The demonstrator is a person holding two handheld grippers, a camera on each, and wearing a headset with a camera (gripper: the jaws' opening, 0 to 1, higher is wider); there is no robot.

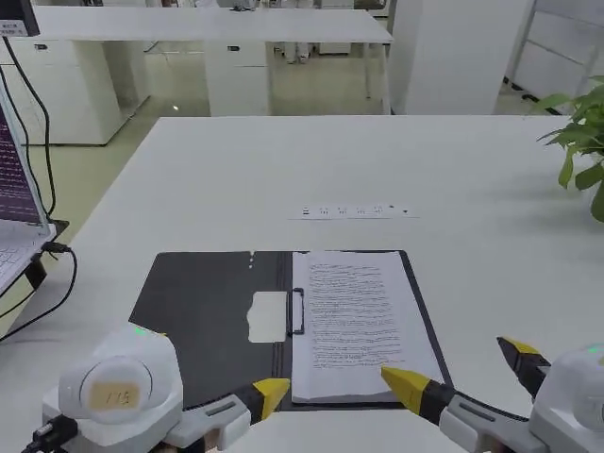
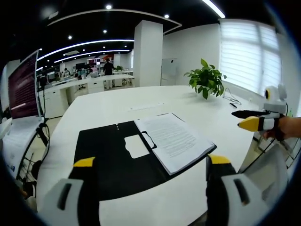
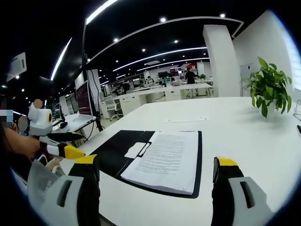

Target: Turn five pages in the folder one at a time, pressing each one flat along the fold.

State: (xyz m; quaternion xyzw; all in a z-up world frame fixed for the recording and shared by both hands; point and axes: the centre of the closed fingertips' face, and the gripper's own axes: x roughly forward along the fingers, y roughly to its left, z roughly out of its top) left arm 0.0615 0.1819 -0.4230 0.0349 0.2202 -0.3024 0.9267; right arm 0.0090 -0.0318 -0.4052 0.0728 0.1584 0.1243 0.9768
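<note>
Black folder (image 1: 198, 321) lies open ahead of left gripper (image 2: 151, 161) and right gripper (image 3: 155, 160), fingers (image 3: 225, 162) spread, empty.

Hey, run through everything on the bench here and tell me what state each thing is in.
folder: open, lying flat.
pages: stacked flat on the folder's right half, none lifted.
left tool: open, holding nothing.
right tool: open, holding nothing.
laptop: lid up, screen lit.

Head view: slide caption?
Open folder with paper stack on white table; left gripper and right gripper open at near edge.
</note>
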